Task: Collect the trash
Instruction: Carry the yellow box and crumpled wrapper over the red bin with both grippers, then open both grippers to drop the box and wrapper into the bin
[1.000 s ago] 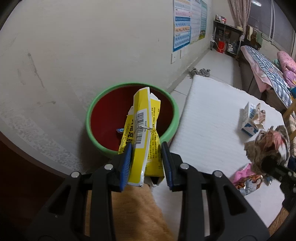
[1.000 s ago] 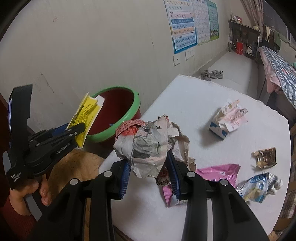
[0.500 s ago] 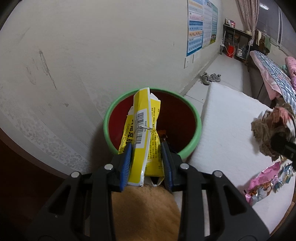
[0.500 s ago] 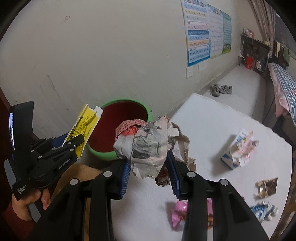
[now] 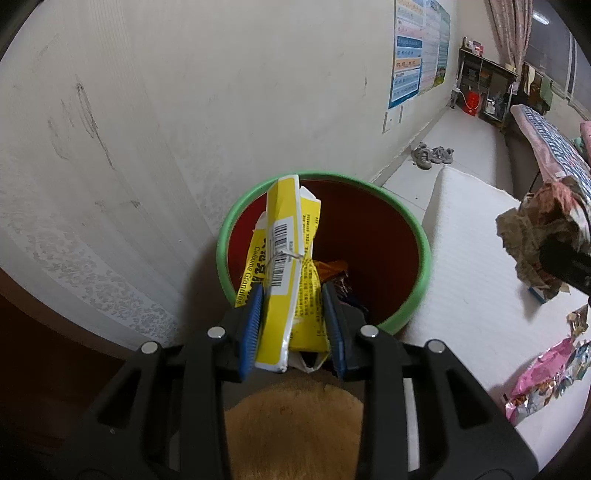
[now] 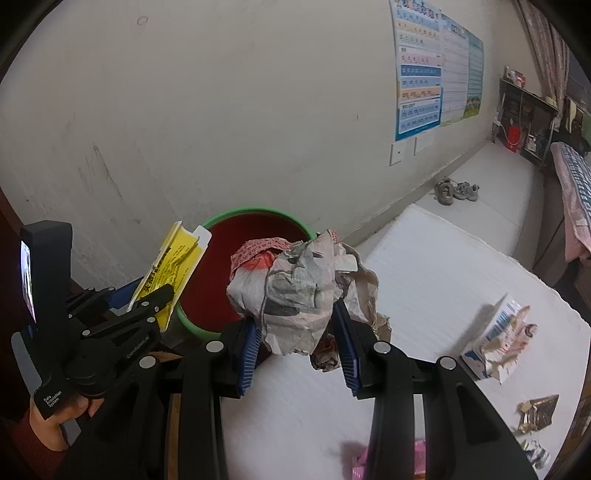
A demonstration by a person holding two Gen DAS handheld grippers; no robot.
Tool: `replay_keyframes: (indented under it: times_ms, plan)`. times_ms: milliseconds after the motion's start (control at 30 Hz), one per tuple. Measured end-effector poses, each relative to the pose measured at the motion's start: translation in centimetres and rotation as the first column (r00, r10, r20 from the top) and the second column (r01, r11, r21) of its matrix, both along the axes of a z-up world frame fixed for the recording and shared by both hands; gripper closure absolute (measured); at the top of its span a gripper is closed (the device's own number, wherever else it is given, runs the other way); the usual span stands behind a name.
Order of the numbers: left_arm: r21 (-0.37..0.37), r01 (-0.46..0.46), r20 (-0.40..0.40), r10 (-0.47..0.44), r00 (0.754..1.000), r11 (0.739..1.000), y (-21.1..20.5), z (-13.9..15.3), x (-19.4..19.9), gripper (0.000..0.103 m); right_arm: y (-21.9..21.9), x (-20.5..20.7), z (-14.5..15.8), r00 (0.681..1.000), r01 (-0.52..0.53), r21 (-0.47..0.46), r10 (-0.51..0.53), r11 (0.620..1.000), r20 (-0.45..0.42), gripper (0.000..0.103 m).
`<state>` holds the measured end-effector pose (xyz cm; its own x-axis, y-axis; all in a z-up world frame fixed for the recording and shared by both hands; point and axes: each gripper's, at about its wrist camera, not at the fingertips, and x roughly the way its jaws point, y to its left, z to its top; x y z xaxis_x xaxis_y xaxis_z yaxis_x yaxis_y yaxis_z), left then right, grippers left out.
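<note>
This is a lived-in room of a home, a bedroom by the look of it. A bed with a checked blue cover [image 5: 550,147] and a pink pillow stands at the far right, and a pink curtain [image 5: 508,33] hangs by the window behind it. Study charts [image 6: 430,66] are taped to the plain, scuffed wall [image 5: 221,92], above a wall socket [image 6: 398,153]. A pair of worn shoes [image 6: 456,191] lies on the pale floor by the skirting. A dark shelf [image 6: 524,114] in the corner is crowded with household bits, with a red bucket [image 6: 514,136] in it. A green-rimmed bin [image 5: 424,266] stands against the wall beside a white desk [image 6: 443,280] strewn with empty snack wrappers [image 5: 543,373].
</note>
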<state>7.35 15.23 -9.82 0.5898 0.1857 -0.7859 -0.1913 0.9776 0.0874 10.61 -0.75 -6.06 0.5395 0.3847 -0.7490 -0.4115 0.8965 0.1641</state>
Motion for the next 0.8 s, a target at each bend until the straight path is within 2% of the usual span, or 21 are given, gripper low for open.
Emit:
replay_keyframes:
  times_ms: [600, 700, 733, 800]
  plan:
    - [-0.004, -0.012, -0.02, 0.012, 1.0, 1.0, 1.3, -1.4, 3.5, 0.069, 4.8, 6.5, -1.1, 0.997, -0.057, 0.01, 0.058, 0.998, -0.055, 0.064]
    - [0.004, -0.018, -0.016, 0.018, 1.0, 1.0, 1.3, -1.5, 3.9, 0.064, 5.3, 6.8, -1.2, 0.996, -0.069, 0.009, 0.069, 0.998, -0.053, 0.057]
    - [0.005, -0.021, -0.017, 0.021, 1.0, 1.0, 1.3, -1.6, 4.0, 0.056, 5.6, 7.0, -1.2, 0.996, -0.073, 0.01, 0.074, 0.997, -0.051, 0.057]
    - [0.0, -0.031, -0.007, 0.031, 1.0, 1.0, 1.5, -1.6, 4.1, 0.043, 5.9, 7.3, -1.1, 0.996, -0.08, 0.014, 0.08, 0.997, -0.048, 0.049]
